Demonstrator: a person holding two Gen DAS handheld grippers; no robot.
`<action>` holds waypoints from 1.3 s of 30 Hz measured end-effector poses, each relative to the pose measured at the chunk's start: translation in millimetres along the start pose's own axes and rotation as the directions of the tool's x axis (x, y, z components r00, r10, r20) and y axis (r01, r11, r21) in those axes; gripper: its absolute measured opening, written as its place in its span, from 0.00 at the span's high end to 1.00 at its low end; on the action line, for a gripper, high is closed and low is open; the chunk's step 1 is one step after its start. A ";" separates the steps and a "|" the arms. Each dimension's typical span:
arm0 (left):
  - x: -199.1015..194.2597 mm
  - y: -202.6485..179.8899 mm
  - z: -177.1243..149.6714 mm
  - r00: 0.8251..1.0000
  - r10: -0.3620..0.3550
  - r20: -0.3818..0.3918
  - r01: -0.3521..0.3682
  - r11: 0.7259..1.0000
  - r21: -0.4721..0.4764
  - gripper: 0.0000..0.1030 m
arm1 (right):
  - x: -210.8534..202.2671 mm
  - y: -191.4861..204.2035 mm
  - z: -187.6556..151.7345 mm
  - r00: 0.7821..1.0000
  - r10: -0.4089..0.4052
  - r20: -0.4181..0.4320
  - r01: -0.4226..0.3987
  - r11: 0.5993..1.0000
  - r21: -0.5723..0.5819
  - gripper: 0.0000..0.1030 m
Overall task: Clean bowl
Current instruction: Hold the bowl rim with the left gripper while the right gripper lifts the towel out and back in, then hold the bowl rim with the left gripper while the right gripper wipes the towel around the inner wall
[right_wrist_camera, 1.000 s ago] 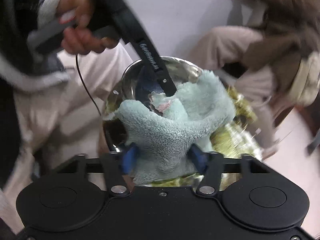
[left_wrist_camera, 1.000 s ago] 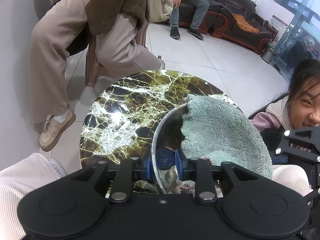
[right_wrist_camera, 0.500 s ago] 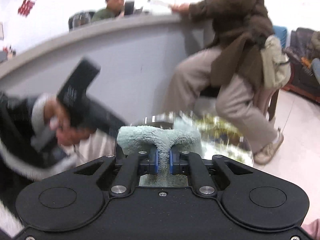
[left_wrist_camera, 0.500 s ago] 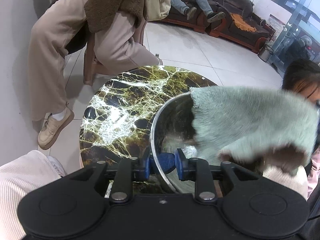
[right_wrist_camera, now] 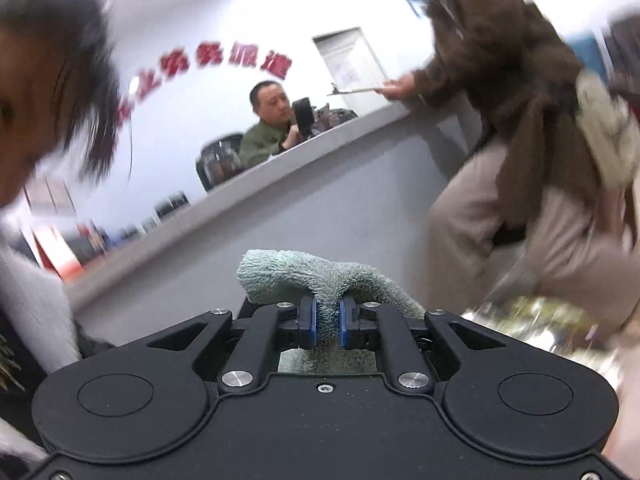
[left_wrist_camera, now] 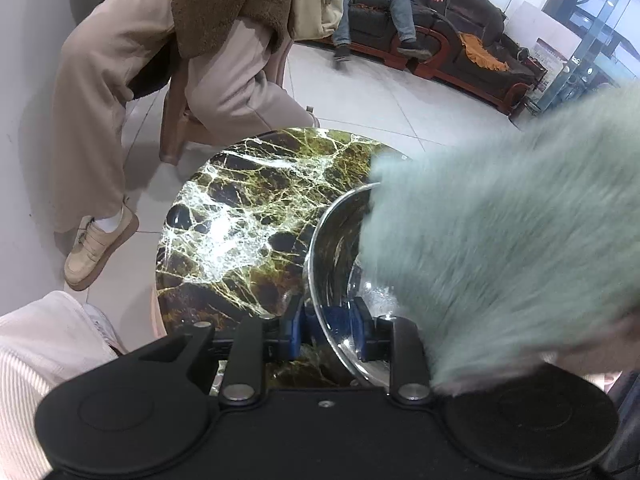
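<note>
while left fingers (left_wrist_camera: pixel 327 333) clamp bowl (left_wrist_camera: pixel 335 240) rim, right fingers (right_wrist_camera: pixel 327 323) pinch cloth (right_wrist_camera: pixel 304 272); red wall lettering (right_wrist_camera: pixel 224 60) unreadable

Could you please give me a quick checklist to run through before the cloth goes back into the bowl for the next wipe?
1. Left gripper clamped on the bowl rim: ok, one pad sits inside the wall and one outside.
2. Right gripper shut on the cloth: ok, a fold is pinched between the blue pads.
3. Bowl resting on the marble table: ok, though it sits close to the near edge.
4. Cloth clear of the bowl: cannot tell; in the left wrist view the blurred cloth covers the bowl's right half.
5. Bowl interior clean: cannot tell, mostly hidden by the cloth.
</note>
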State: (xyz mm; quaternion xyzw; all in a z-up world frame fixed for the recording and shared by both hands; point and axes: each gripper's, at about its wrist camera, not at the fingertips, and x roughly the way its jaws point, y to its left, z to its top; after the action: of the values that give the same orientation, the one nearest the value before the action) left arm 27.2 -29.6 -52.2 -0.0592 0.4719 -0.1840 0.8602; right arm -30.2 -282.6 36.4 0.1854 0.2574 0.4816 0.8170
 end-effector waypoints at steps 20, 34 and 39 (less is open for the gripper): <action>0.1 -1.4 0.7 1.000 0.005 -0.010 -0.005 1.000 0.014 0.77 | 38.5 15.4 -7.4 0.880 -0.443 -0.171 0.416 0.893 -0.170 0.50; -1.9 0.3 -0.4 1.000 -0.005 -0.014 0.005 1.000 0.027 0.78 | 100.7 -19.9 -24.4 0.824 -0.438 -0.359 0.384 0.898 -0.215 0.54; -1.9 1.5 0.2 1.000 -0.015 -0.018 0.015 0.999 0.034 0.78 | 108.5 0.4 -19.2 0.814 -0.464 -0.349 0.341 0.868 -0.360 0.56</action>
State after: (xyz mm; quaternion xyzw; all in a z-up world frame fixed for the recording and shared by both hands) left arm 26.9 -27.5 -51.0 -0.0465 0.4759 -0.1989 0.8554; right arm 1.8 -185.6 -5.0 -0.1007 0.3913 0.3556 0.8428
